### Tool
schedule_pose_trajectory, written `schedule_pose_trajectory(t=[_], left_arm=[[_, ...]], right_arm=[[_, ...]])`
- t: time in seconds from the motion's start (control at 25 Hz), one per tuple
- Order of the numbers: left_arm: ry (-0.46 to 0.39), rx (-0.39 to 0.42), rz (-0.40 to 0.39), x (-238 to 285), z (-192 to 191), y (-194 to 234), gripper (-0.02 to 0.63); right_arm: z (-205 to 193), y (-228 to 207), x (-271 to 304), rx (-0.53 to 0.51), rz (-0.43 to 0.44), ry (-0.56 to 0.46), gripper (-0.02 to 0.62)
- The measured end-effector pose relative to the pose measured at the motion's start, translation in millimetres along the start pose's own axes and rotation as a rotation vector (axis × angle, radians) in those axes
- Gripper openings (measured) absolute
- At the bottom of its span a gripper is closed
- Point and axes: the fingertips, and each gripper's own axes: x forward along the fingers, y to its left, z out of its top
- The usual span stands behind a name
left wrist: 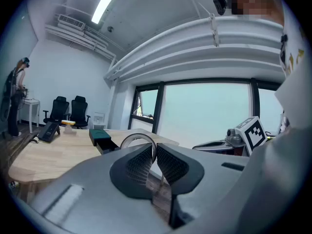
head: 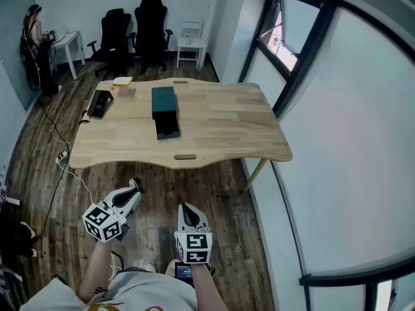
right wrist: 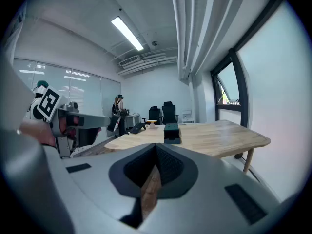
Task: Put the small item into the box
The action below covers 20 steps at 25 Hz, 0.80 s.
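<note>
Standing back from the table [head: 227, 125], we hold both grippers low, near our body. The left gripper [left wrist: 154, 149] pinches a thin ring [left wrist: 137, 135] at its tips; the right gripper [right wrist: 156, 150] is pressed together on nothing. The box [head: 165, 109] lies well ahead on the table, roughly between the two grippers' lines, its long axis running away from us and its open end toward us. We judge the left must carry forward and slightly right

The box [head: 165, 111] sits on the bench [head: 227, 125], a flat device [head: 99, 103] to its left, two chairs [head: 150, 24] behind. In front, a ring [left wrist: 136, 134] is in the left gripper's [left wrist: 155, 147] jaws.
</note>
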Motion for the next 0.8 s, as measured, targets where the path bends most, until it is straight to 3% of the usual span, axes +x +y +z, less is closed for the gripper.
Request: schedule_pose_trajectory(t=[0.16, 0.4, 0.56, 0.8], left_arm=[[-0.022, -0.045, 0.009, -3, 2, -1, 0.032], [0.010, 0.011, 0.020, 3, -4, -5, 0.032], [-0.042, -0.044, 0.003, 5, 6, -2, 0.032], [-0.049, -0.033, 0.027, 16, 11, 21, 0.032]], right_arm=[[-1, 0, -1, -0.007, 0.014, 0.014, 0.003], [-2, 2, 2, 0.010, 0.040, 0.013, 0.005], [-2, 4, 6, 0.007, 0.063, 0.029, 0.005], [0, -5, 27, 0.011, 0.069, 0.026, 0.005]])
